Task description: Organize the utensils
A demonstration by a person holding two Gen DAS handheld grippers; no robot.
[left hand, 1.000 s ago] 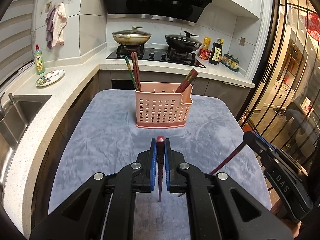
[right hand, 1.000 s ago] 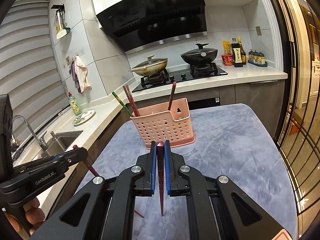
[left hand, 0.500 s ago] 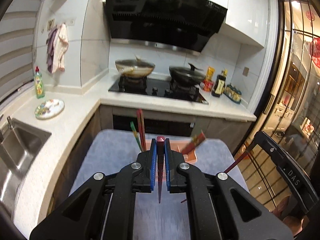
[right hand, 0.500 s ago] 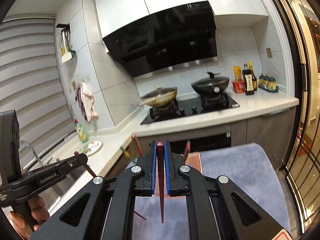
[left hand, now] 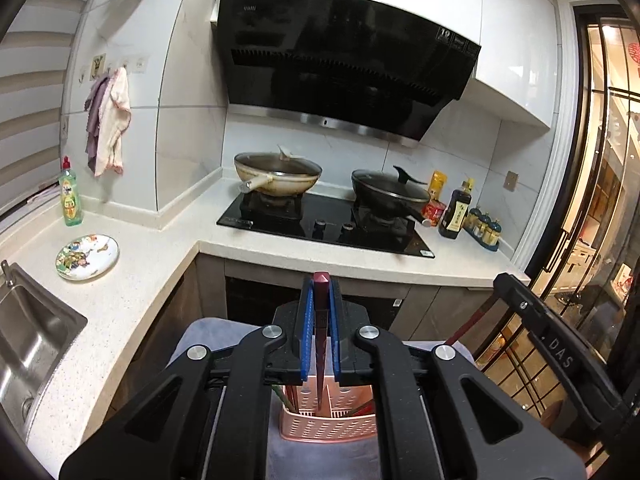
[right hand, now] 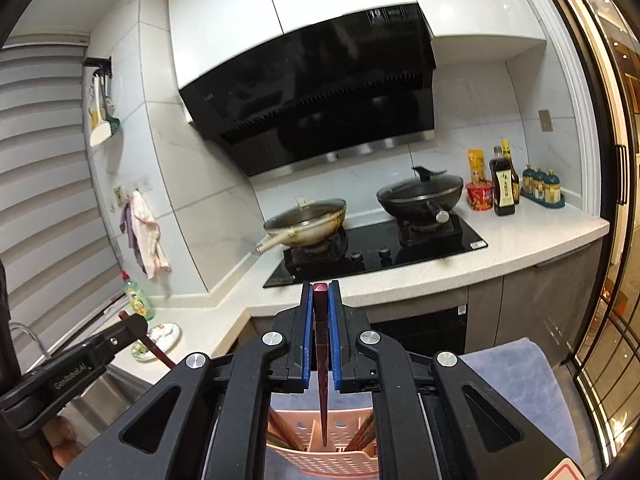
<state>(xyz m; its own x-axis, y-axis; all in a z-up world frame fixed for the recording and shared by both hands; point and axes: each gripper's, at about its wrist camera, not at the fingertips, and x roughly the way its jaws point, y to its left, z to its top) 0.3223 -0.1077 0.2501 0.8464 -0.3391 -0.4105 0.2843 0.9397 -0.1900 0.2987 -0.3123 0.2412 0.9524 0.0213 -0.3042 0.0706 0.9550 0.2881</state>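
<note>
the pink utensil basket [left hand: 329, 420] stands on the grey cloth [left hand: 208, 338] over the tabletop. directly above the basket, the left hand-held gripper [left hand: 320, 328] is clamped on a dark red chopstick [left hand: 320, 344], held upright with its tip down inside the basket's middle compartment. the right hand-held gripper [right hand: 321, 332] is likewise clamped on a second dark red chopstick [right hand: 321, 360], upright, its tip dipping into the basket [right hand: 320, 460]. more chopsticks [right hand: 362, 436] lean in the basket's side compartments.
</note>
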